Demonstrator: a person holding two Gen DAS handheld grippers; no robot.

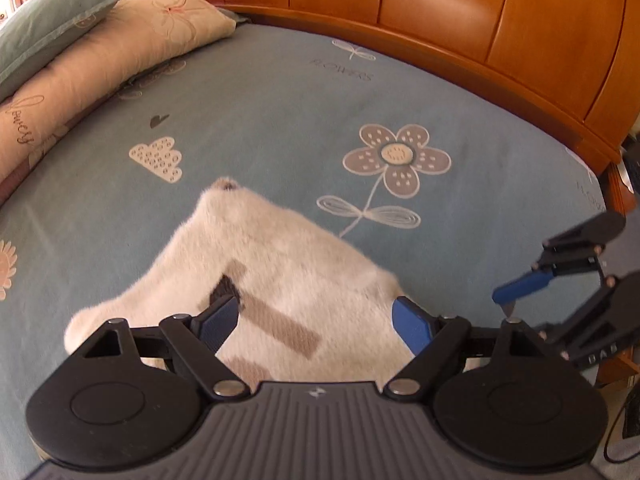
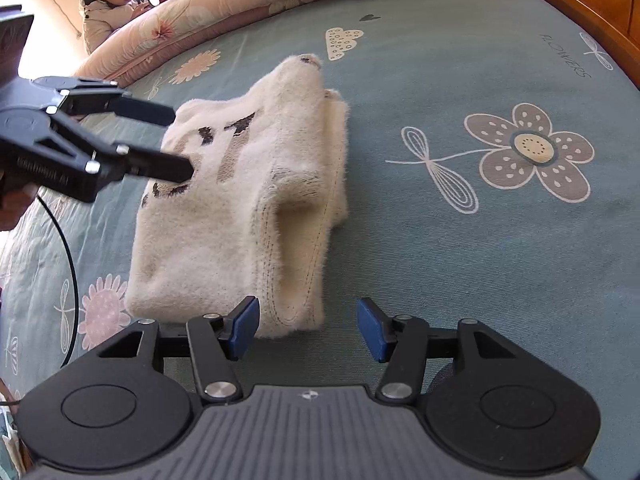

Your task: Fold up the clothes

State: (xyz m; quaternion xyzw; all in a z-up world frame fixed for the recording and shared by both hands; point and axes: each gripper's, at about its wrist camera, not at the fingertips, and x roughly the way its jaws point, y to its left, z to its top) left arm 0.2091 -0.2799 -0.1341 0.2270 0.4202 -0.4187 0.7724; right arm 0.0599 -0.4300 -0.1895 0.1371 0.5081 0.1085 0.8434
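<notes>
A cream fluffy sweater with brown and black markings lies folded in a thick bundle on the blue-green bed sheet. My left gripper hovers open over its near part, one blue pad on either side of the fabric. In the right wrist view the sweater runs away from me, and my right gripper stands open at its near end, just above the sheet. The left gripper shows there too, its dark fingers spread over the sweater's left edge. The right gripper appears at the right of the left wrist view.
A rolled beige floral quilt and a green pillow lie along the left side of the bed. A wooden headboard curves across the back. A person in a light jacket sits beyond the quilt. A black cable hangs at left.
</notes>
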